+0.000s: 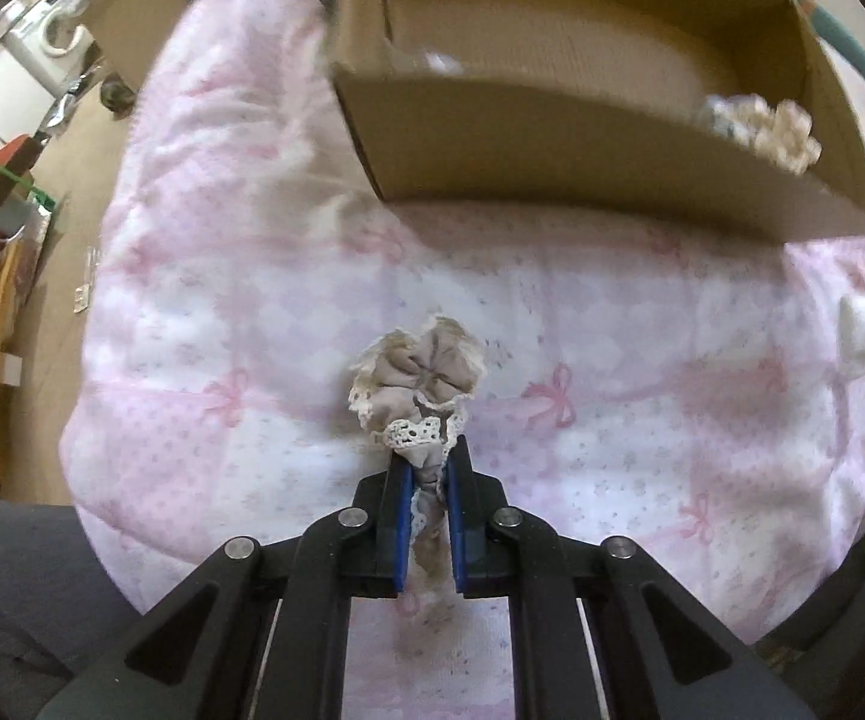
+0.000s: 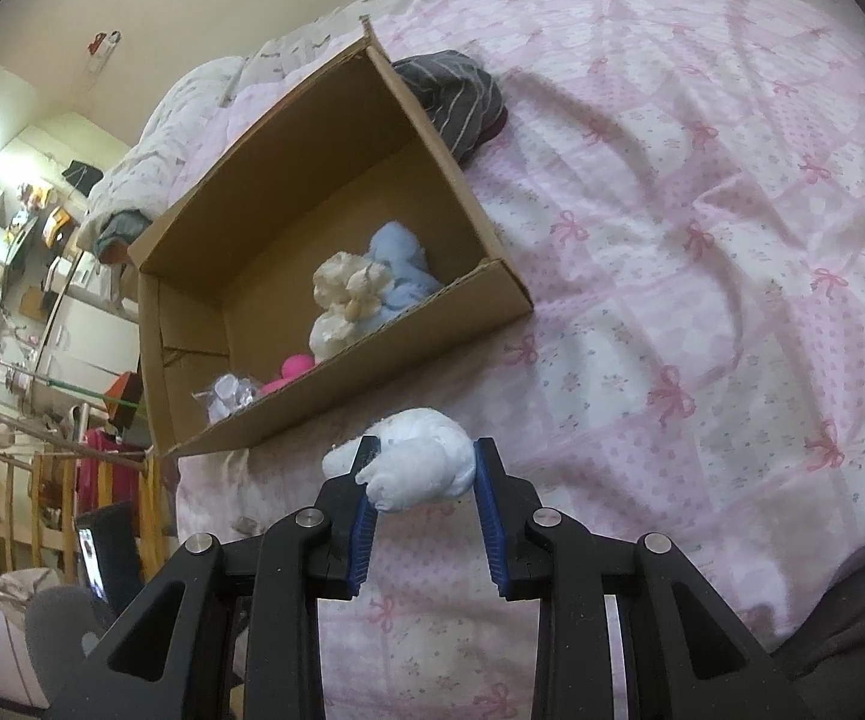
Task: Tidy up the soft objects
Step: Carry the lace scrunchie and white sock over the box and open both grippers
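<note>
While pinched, scrunchie (image 1: 417, 384) protrudes beyond left gripper (image 1: 429, 468)

- Left black plastic two-finger gripper (image 1: 429, 459): blue ribbed pads (image 1: 403, 516), round silver pivot screws, angular black linkage arms.
- Right black plastic two-finger gripper (image 2: 426, 468): the same blue ribbed pads (image 2: 489, 525), silver screws, triangular cut-outs.

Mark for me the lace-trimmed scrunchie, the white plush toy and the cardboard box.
lace-trimmed scrunchie (image 1: 426, 378): left wrist view, gathered beige centre.
white plush toy (image 2: 426, 468): right wrist view, middle of its body.
cardboard box (image 2: 336, 414): right wrist view, near outer wall.
</note>
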`<act>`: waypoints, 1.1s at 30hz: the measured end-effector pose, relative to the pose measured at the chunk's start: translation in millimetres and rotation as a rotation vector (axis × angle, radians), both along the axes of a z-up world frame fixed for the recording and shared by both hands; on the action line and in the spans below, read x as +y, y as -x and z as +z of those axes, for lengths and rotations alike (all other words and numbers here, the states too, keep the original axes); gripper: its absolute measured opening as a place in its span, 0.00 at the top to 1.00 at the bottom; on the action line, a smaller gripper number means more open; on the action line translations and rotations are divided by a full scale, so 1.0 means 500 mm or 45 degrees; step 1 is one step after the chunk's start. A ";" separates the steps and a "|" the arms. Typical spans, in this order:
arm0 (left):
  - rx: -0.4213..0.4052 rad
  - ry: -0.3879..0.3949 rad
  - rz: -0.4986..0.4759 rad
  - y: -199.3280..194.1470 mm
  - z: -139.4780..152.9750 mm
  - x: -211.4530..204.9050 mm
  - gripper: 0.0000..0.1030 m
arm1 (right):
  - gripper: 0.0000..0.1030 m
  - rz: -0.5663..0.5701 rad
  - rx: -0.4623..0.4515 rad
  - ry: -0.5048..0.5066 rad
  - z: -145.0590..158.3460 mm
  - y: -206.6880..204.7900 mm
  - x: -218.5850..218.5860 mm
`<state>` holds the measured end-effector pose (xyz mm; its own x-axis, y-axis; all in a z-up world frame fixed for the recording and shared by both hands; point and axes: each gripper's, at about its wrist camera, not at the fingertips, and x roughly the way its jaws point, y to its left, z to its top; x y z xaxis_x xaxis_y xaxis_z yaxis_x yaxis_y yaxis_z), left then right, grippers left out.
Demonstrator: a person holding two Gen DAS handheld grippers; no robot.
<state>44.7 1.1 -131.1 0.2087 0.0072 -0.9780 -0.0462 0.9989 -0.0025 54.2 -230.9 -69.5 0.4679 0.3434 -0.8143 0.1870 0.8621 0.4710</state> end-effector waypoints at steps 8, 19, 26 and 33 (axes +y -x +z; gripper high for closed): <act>-0.126 0.014 -0.023 0.015 0.086 0.016 0.91 | 0.69 0.039 -0.029 0.019 0.009 0.003 0.013; -0.228 0.072 -0.001 -0.002 0.163 0.040 0.91 | 0.69 0.067 -0.092 -0.001 0.032 0.005 0.028; -0.316 0.086 -0.029 -0.024 0.212 0.039 0.91 | 0.69 0.171 -0.262 0.058 0.100 0.035 0.042; -0.428 0.070 -0.106 -0.067 0.264 0.020 0.91 | 0.69 0.157 -0.370 0.052 0.154 0.005 0.024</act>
